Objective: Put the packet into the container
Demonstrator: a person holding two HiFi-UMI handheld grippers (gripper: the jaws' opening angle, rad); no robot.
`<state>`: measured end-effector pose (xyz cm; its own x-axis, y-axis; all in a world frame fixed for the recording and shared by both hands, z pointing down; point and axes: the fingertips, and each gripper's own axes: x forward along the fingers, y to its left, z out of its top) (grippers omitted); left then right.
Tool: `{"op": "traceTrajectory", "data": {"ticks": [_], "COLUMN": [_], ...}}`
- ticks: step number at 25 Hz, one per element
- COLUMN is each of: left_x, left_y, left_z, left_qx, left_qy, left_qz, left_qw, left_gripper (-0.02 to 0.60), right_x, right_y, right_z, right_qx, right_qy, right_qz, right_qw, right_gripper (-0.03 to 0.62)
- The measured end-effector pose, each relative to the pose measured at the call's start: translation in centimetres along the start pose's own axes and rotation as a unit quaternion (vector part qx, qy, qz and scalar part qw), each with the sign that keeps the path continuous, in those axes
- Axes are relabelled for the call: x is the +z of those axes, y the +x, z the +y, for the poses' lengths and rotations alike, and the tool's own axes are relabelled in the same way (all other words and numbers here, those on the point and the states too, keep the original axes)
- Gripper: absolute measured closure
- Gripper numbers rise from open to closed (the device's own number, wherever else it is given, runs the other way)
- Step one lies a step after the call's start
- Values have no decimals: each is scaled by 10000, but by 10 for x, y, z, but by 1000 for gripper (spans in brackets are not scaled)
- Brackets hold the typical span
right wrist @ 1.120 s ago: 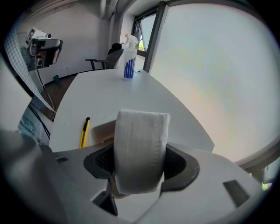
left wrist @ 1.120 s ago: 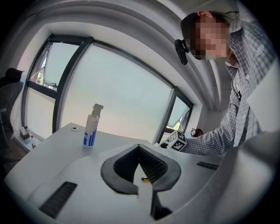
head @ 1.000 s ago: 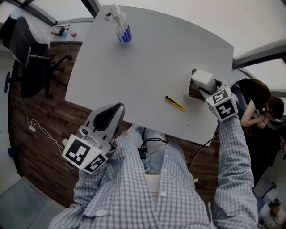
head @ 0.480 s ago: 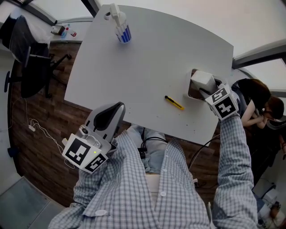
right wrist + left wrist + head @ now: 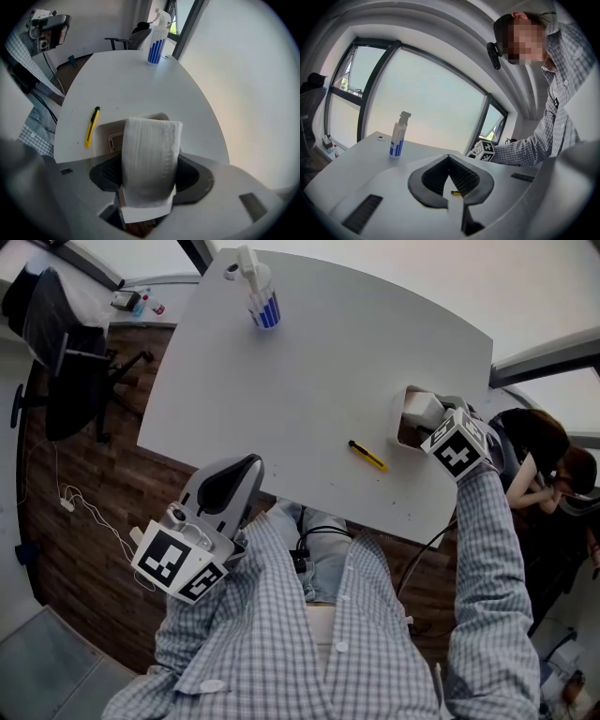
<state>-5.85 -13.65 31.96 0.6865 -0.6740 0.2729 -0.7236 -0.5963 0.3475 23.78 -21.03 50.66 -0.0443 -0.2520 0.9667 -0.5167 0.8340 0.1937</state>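
A white packet (image 5: 421,407) (image 5: 150,159) sits between the jaws of my right gripper (image 5: 429,420) (image 5: 147,174), which is shut on it. The packet hangs over the open white container (image 5: 397,424) (image 5: 111,137) at the table's right edge, and its lower end is hidden by the jaws. My left gripper (image 5: 246,471) (image 5: 448,158) is off the table at the near left, above my lap. Its pads meet at the tip and hold nothing.
A yellow utility knife (image 5: 367,455) (image 5: 92,126) lies just left of the container. A blue-and-white spray bottle (image 5: 262,296) (image 5: 397,138) stands at the table's far edge. A black chair (image 5: 56,352) is at the left, and a seated person (image 5: 544,456) is beyond the right edge.
My right gripper has turned and shifted slightly farther over the container with the packet. The left gripper has not moved.
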Motion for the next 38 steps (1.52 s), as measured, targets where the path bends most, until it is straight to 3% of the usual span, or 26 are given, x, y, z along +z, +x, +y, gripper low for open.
{"op": "traceTrajectory", "data": {"ticks": [7, 15, 22, 38], "left_x": [0, -1, 0, 8], "left_y": [-1, -2, 1, 6], "left_z": [-1, 0, 0, -1], "left_qx": [11, 13, -64, -367], "left_qy": [-11, -12, 3, 124], "left_qz": [-10, -1, 27, 9], "left_qw": [10000, 10000, 10000, 9992], "left_gripper": [574, 574, 574, 574], "right_x": [4, 11, 19, 31], "right_y": [5, 5, -1, -42], "right_z": [0, 0, -2, -8], "right_qx": [189, 223, -84, -681], "right_qy": [-117, 154, 503, 780], "right_qz": [-72, -639, -1253, -1897], "right_qw": [9997, 9976, 9908, 9764], "right_gripper": [310, 299, 276, 276]}}
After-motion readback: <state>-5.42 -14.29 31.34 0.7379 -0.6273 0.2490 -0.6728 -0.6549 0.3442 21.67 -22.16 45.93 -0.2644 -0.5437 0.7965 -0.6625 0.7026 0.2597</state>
